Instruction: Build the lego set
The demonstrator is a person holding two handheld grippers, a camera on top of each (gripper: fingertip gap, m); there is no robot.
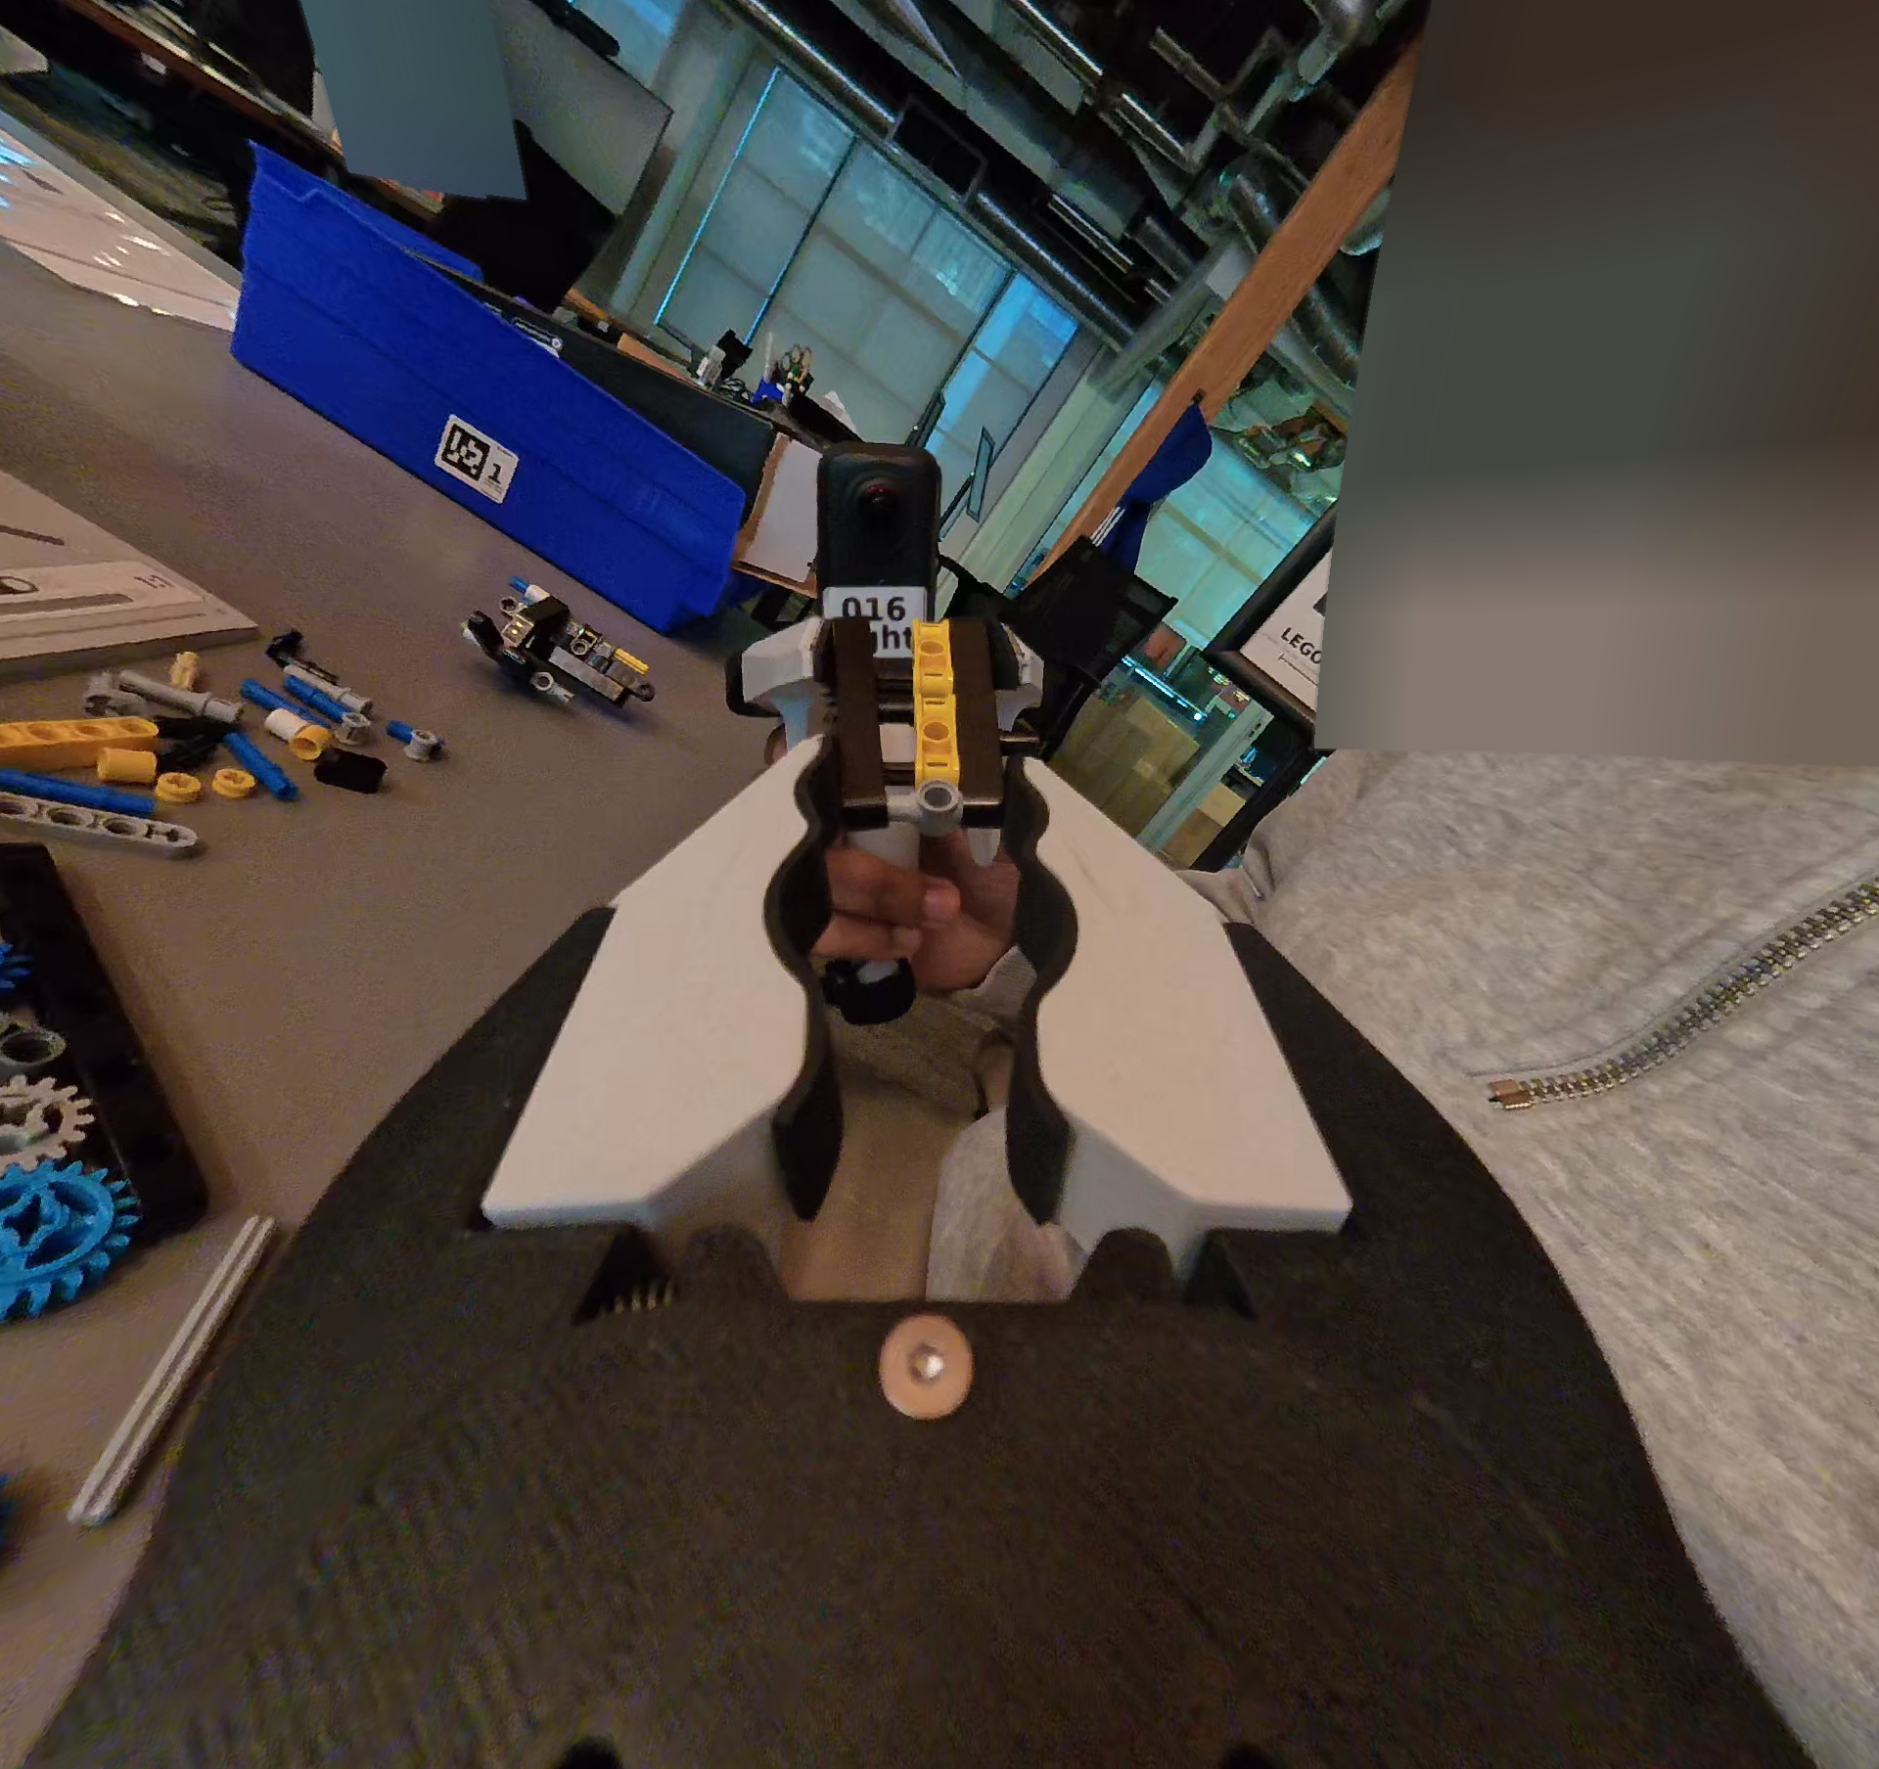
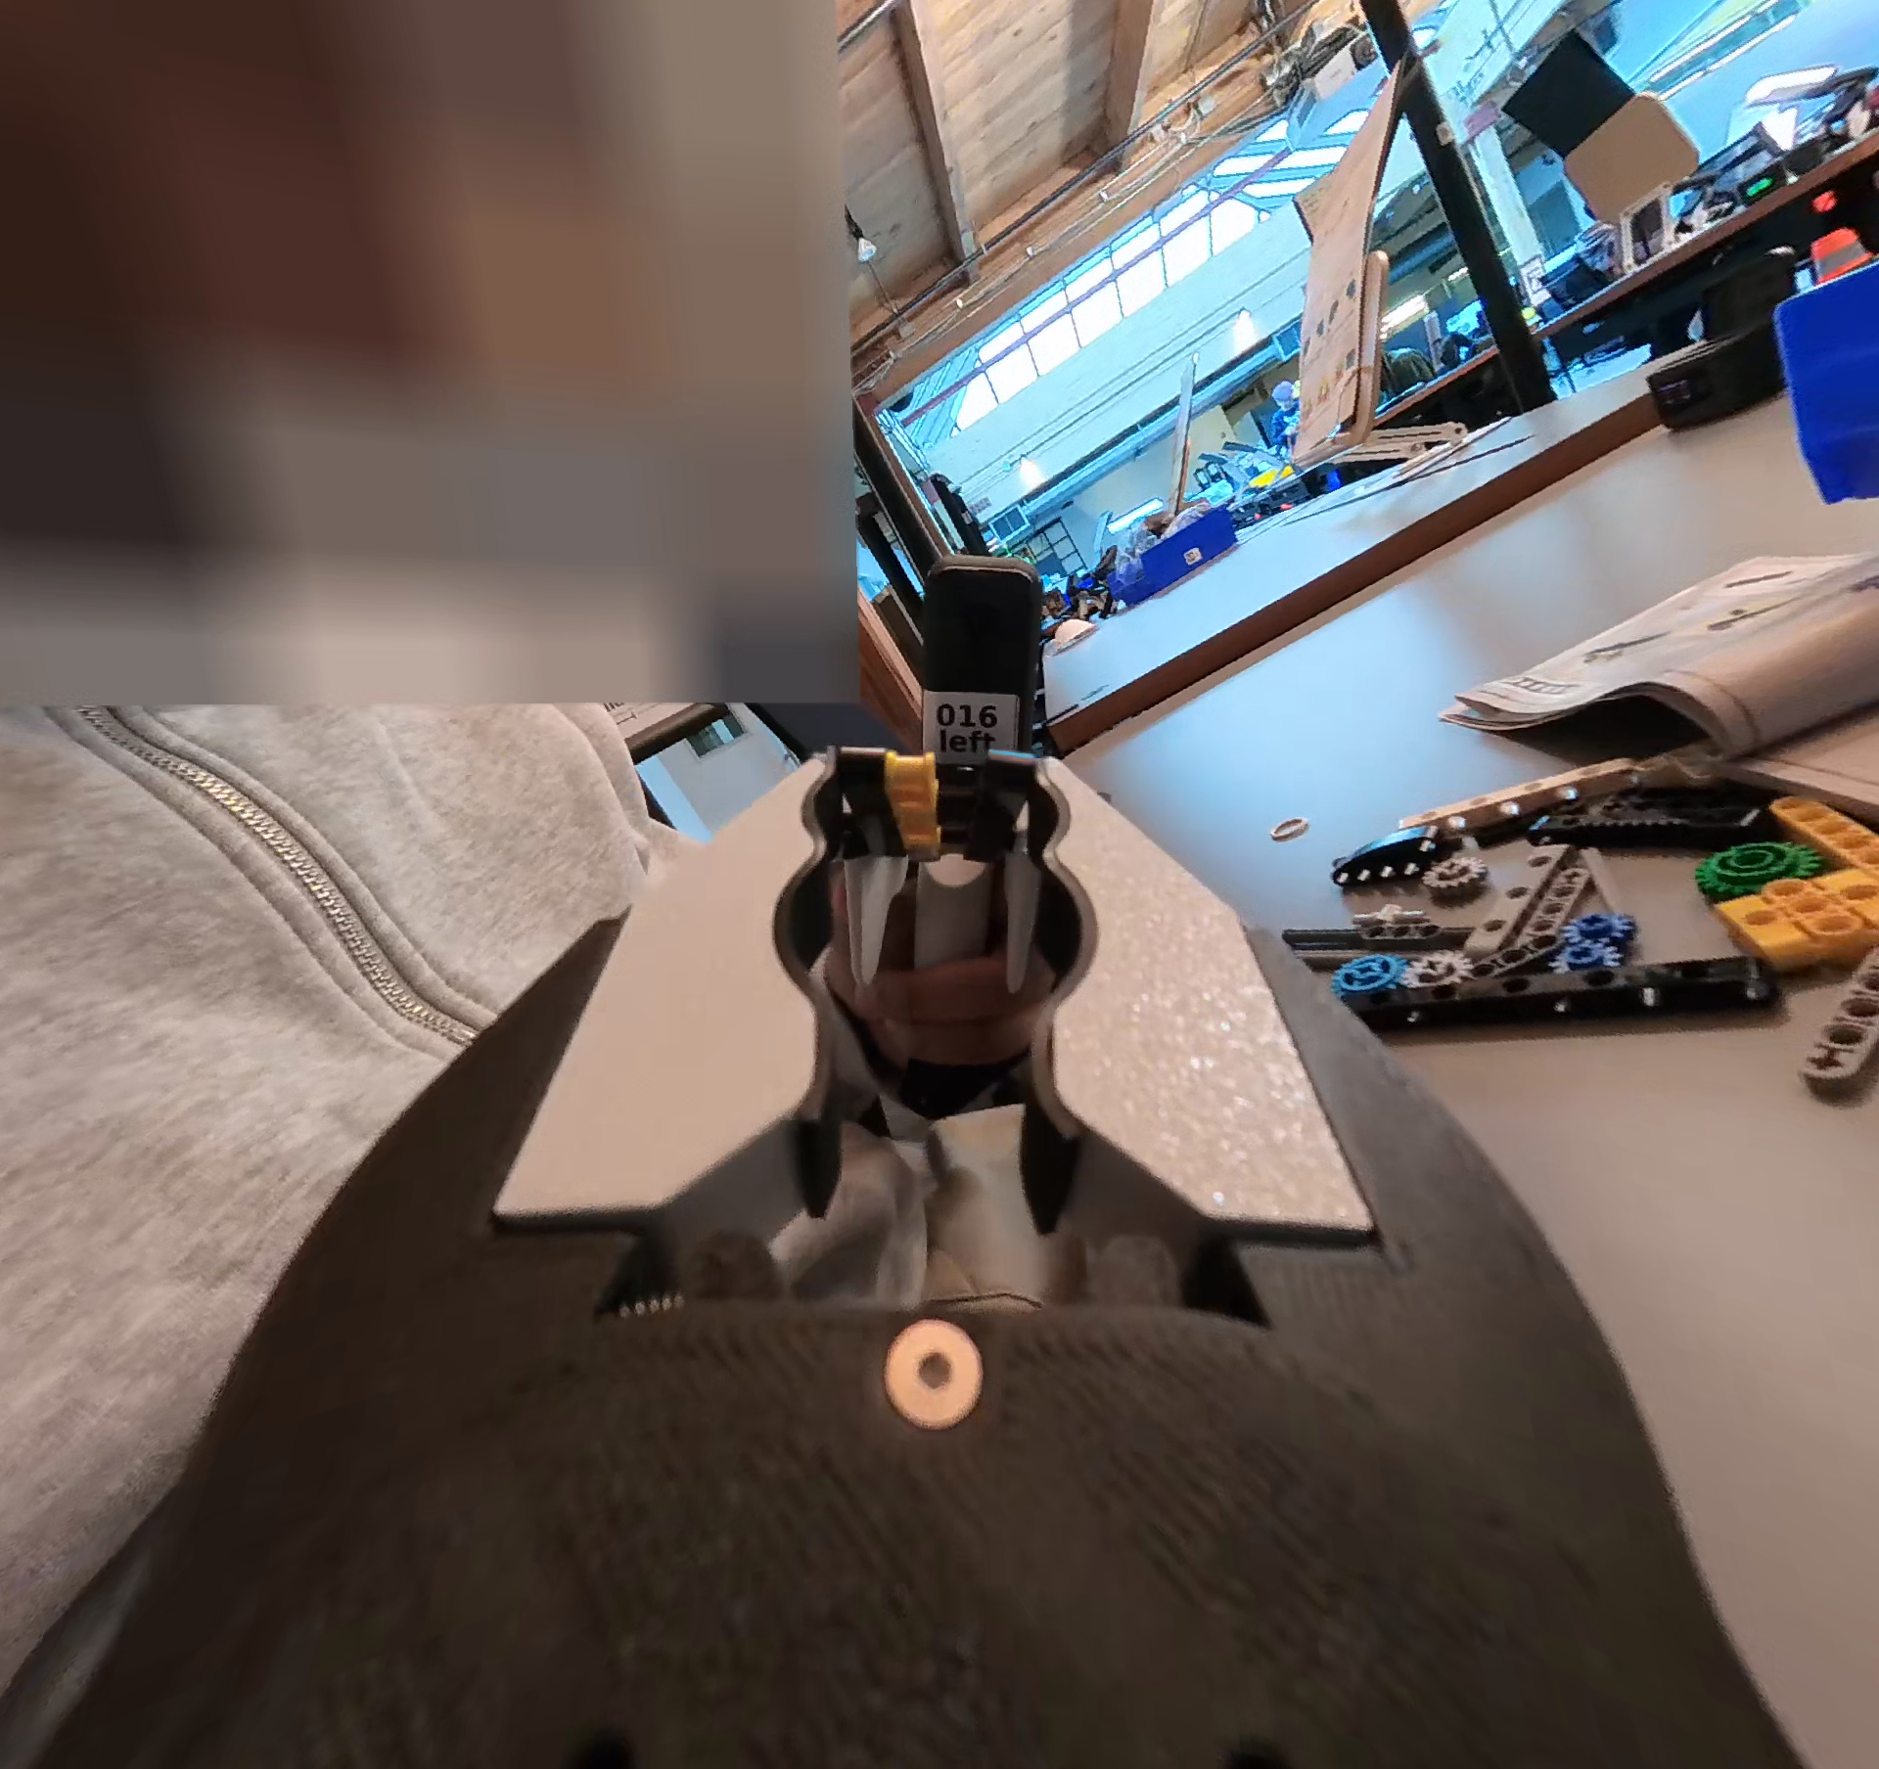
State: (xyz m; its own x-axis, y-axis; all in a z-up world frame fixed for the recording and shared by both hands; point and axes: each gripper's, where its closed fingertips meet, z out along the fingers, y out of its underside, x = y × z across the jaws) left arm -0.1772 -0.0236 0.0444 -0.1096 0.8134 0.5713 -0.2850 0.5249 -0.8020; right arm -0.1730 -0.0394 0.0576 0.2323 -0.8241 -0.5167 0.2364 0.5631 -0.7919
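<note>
The two tools meet nose to nose above the tabletop (image 1: pixel 407 541), both on one small lego assembly (image 1: pixel 920 734) of dark beams around a yellow beam (image 1: pixel 933 693). If either pinch slackens or twists, the beams could pop apart and drop.

The left hand-held gripper (image 1: pixel 920 805) is nearly closed on its near end; the right hand-held gripper (image 2: pixel 930 805) likewise clamps the other end.
</note>
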